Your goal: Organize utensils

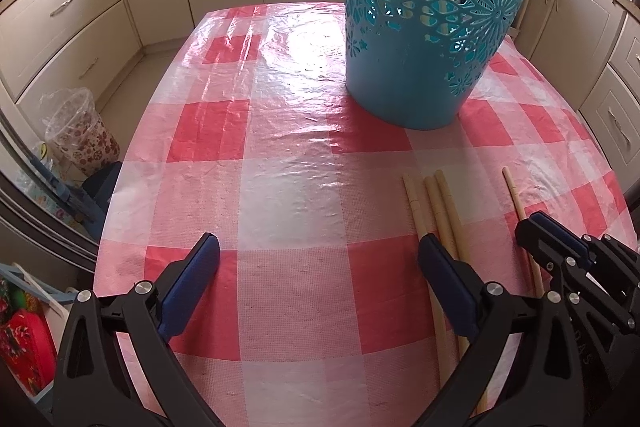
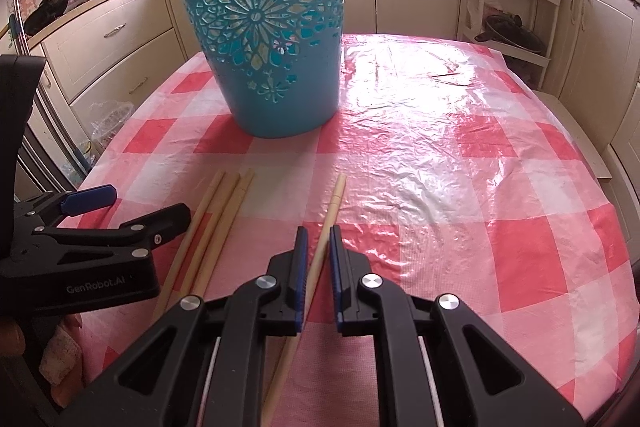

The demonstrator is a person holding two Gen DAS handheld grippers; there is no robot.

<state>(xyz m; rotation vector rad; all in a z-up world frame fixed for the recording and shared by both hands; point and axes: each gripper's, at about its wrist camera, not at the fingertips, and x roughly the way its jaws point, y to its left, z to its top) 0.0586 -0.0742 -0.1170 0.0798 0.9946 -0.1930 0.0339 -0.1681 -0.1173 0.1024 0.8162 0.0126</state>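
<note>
Right wrist view: the right gripper (image 2: 319,247) is seen low centre of the frame, its blue pads drawn almost together around a single chopstick (image 2: 334,203). The stick is framed between the jaws; whether the pads already press on it cannot be told with certainty, though only a sliver of gap shows on either side. A clamp on the stick is judged likely.

The single chopstick's long axis runs from bottom centre up toward the middle of the frame, tilted slightly rightward at its far tip, nearly in line with the gripper's own pointing direction. It lies on the checked tablecloth (image 2: 440,187). Its far end points roughly at the open cloth just right of the blue basket (image 2: 276,67), which stands upright in the upper left-centre.

A bundle of three chopsticks (image 2: 224,211) lies just left of the held one, roughly parallel, touching each other.

Left wrist view: the left gripper (image 1: 320,255) is noted with jaws wide apart and nothing between them; the bundle sits beside and under its right-hand finger (image 1: 444,267), lower right of frame.

Judgement: the right hand is the nearer to the lone stick, and the coming lift turns on the basket lying ahead and to the upper left of the claw.
</note>
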